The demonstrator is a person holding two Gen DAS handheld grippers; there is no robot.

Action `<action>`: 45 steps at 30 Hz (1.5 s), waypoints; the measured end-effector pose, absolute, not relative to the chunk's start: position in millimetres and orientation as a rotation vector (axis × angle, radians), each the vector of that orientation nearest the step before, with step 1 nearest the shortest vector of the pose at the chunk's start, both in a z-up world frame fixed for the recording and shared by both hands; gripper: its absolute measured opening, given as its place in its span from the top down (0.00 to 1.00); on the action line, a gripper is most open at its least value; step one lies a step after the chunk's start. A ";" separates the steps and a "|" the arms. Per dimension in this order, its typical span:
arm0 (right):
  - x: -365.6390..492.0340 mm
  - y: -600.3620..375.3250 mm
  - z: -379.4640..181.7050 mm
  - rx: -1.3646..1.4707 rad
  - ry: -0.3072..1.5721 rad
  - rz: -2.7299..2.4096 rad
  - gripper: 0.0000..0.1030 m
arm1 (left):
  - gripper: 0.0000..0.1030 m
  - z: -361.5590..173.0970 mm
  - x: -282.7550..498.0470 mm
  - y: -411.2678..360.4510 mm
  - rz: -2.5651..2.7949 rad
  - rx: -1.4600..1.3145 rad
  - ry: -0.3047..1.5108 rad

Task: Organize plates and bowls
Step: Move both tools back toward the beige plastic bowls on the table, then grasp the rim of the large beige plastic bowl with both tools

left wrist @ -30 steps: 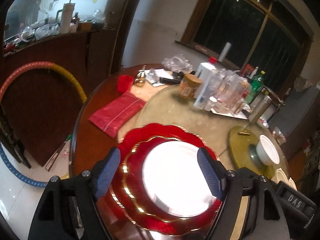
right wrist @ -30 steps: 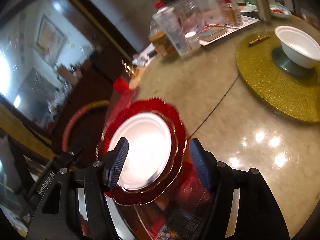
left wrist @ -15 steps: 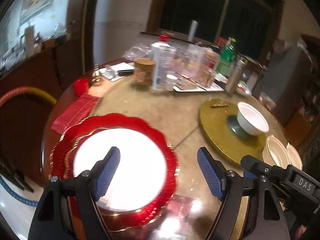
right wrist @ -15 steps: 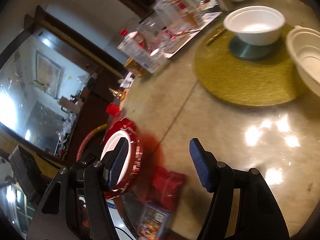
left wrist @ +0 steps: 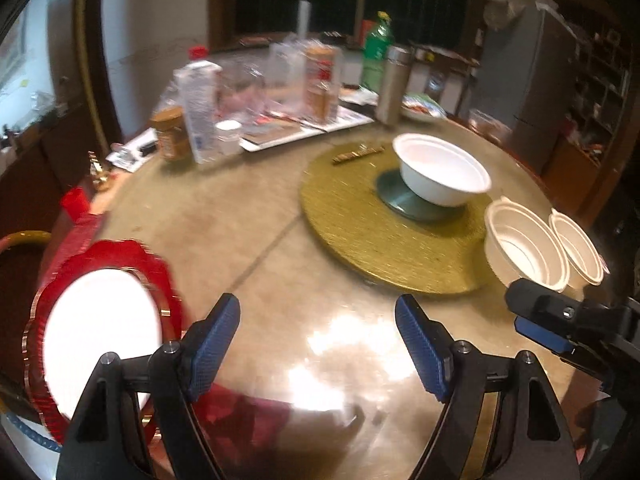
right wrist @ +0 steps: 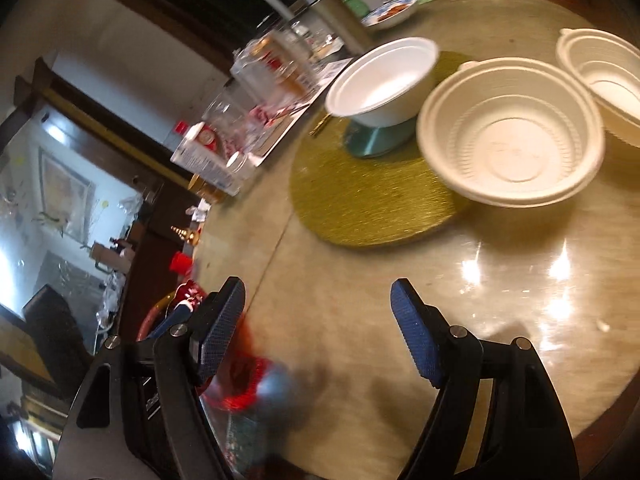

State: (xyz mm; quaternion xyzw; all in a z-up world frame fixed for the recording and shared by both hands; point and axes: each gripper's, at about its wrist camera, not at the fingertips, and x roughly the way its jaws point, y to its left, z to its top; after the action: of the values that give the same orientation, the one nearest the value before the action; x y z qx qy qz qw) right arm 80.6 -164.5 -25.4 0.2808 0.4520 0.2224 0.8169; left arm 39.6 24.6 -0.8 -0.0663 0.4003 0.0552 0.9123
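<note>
Two ribbed white plastic bowls (right wrist: 512, 136) sit side by side at the round stone table's (right wrist: 500, 300) edge, just beside a gold woven mat (right wrist: 360, 196). Both grippers are empty: the left gripper (left wrist: 318, 346) gapes wide and the right gripper's (right wrist: 318, 330) jaws are opening. This looks like the reach for a bowl, and the next move needs one rim brought between the pads.

Glossy stone-look table (left wrist: 256, 216), glittery rough gold mat (left wrist: 360, 216), matt white bowls (right wrist: 508, 140).

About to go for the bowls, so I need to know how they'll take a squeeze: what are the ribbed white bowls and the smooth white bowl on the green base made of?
The two ribbed white bowls look like thin disposable plastic: matte, moulded ridges, rolled rims with small tabs. The smooth white bowl looks like foam or pressed pulp, plain and dull; blur leaves it open.
</note>
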 end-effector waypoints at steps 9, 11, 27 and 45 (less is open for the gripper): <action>69.6 -228.0 -20.8 0.693 0.932 0.402 0.26 | 0.22 -8.1 77.4 -24.2 -0.048 -0.177 0.924; 68.2 -246.3 -21.3 0.734 0.925 0.369 0.26 | 0.22 -8.4 86.8 -32.4 -0.078 -0.196 0.940; 99.5 -323.1 -49.7 0.997 0.897 0.211 0.26 | 0.22 -30.8 152.9 -96.5 -0.140 -0.207 1.002; 136.4 -324.0 -70.5 0.904 0.976 0.083 0.75 | 0.45 -51.3 178.3 -116.0 -0.085 -0.125 1.026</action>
State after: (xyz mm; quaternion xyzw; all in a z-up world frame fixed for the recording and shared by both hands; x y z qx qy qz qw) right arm 136.4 -324.0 -70.5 0.4193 0.4525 0.0384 0.7861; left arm 178.3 -116.0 -51.3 -0.0599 0.4904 -0.0406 0.8685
